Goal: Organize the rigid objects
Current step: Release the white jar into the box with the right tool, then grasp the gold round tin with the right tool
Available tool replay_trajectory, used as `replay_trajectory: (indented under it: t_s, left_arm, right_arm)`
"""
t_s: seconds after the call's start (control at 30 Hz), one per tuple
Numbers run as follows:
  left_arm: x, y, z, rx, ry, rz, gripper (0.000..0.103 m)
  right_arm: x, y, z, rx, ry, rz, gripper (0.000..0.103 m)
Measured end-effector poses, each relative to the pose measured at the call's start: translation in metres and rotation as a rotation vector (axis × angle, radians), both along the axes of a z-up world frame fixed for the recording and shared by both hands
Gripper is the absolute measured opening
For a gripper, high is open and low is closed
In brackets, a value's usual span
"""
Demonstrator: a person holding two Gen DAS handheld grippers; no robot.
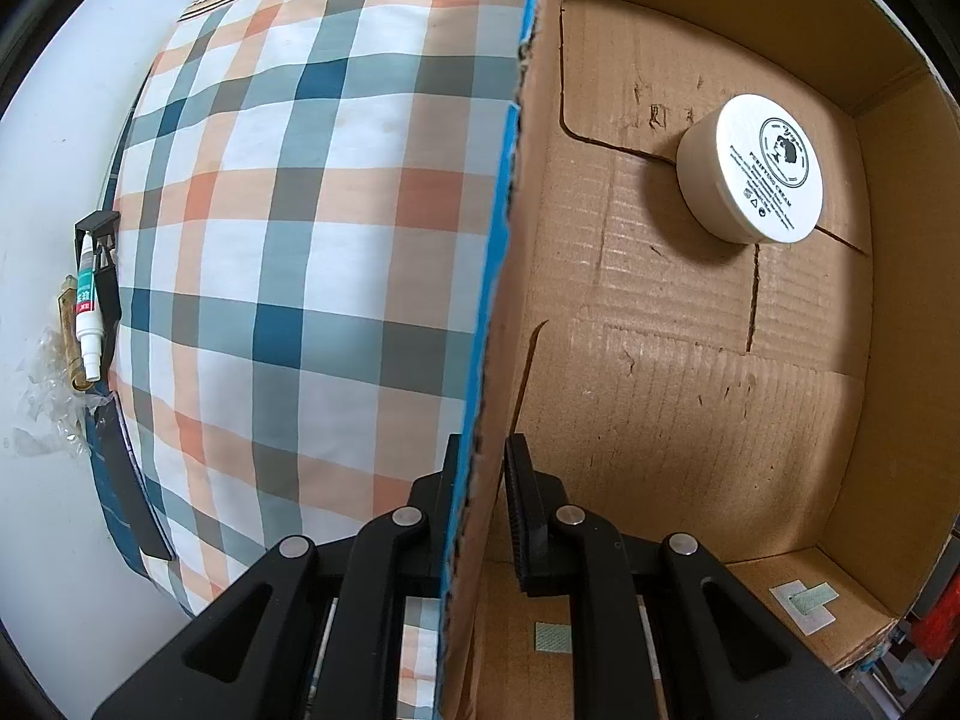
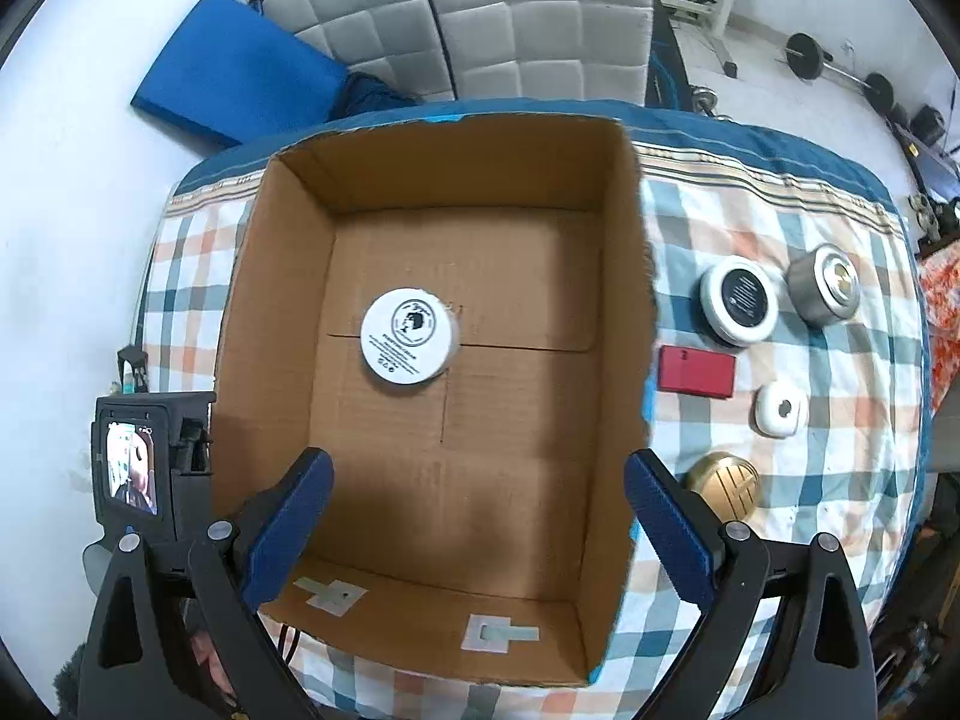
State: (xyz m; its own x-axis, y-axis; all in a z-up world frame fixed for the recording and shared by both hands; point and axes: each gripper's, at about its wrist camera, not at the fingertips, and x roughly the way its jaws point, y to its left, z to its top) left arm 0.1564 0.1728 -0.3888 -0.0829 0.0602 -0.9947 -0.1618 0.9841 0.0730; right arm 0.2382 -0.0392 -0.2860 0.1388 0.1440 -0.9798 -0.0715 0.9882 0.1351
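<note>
**A:** Left wrist view; what do we risk here?

**B:** Our left gripper (image 1: 480, 480) has its jaws closed on the side wall of the cardboard box (image 1: 660, 390), one finger outside against the blue-taped edge, the other inside; we judge that the thin wall could buckle or slip out of the pinch if we tug, and the box would then skid on the checked cloth (image 1: 300, 210). Ahead of the fingers, on the box floor toward the far corner, sits the white cream jar (image 1: 750, 168), well apart from us; a jolt could send it sliding. Off to the outer side of the fingers, past the cloth's edge, a small white tube (image 1: 87, 306) lies near a dark clip; it is out of our way.

**A:** Right wrist view; the same questions.

**B:** Our right gripper (image 2: 480, 528) hangs over the box with its blue-padded jaws spread wide and nothing between them; it touches nothing. The jar lies straight ahead between the fingers' lines. Beyond the right-hand finger, outside the box wall, wait the remaining pieces: a gold disc (image 2: 723, 486) nearest, then a red box (image 2: 696, 371), a small white ring-shaped case (image 2: 780, 417), a black-and-white round case (image 2: 741, 300) and a silver tin (image 2: 825, 285). We judge the hazard to be the tall wall between us and them; a low sweep across could clip its rim; the round pieces may also roll or squirt from flat pads.
</note>
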Motion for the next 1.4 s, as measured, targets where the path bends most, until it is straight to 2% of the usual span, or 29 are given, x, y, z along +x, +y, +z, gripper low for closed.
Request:
replay_trajectory:
  t_s: [0.3,0.43,0.53,0.7,0.83,0.97,1.03,1.07,1.1,1.27,1.4]
  left_arm:
    - [-0.002,0.002,0.002,-0.002,0.002,-0.001,0.010]
    - [-0.002,0.004,0.002,-0.005,0.003,0.003,0.010]
    - [-0.001,0.006,0.002,-0.006,0.004,0.002,0.010]
    - [-0.002,0.007,0.003,-0.004,0.006,-0.001,0.010]
    - [-0.001,0.005,0.002,0.004,0.005,-0.009,0.010]
    - [-0.001,0.001,0.002,0.007,0.006,-0.012,0.010]
    - [-0.001,-0.001,0.001,0.011,0.008,-0.017,0.010]
    - [-0.002,-0.002,0.001,0.012,0.008,-0.019,0.010]
    - [-0.002,-0.003,0.002,0.013,0.009,-0.020,0.010]
    - [-0.004,-0.006,0.001,0.008,0.009,-0.016,0.010]
    - [-0.006,-0.005,0.001,0.005,0.010,-0.015,0.010]
  right_arm:
    - [-0.007,-0.045,0.009,0.011,-0.013,-0.086,0.099]
    - [-0.012,-0.081,0.010,0.020,-0.021,-0.172,0.099]
    - [-0.015,-0.117,-0.001,0.014,-0.010,-0.274,0.099]
    - [-0.016,-0.172,-0.063,0.024,0.115,-0.429,0.099]
    - [-0.018,-0.186,-0.113,0.000,0.216,-0.463,0.099]
    - [-0.017,-0.186,-0.151,-0.033,0.276,-0.460,0.098]
    - [-0.017,-0.184,-0.165,-0.057,0.301,-0.450,0.084]
    - [-0.018,-0.183,-0.172,-0.064,0.321,-0.444,0.068]
    - [-0.018,-0.182,-0.176,-0.073,0.331,-0.439,0.068]
    - [-0.025,-0.176,-0.165,-0.090,0.294,-0.422,0.067]
    - [-0.027,-0.167,-0.125,-0.053,0.233,-0.397,0.067]
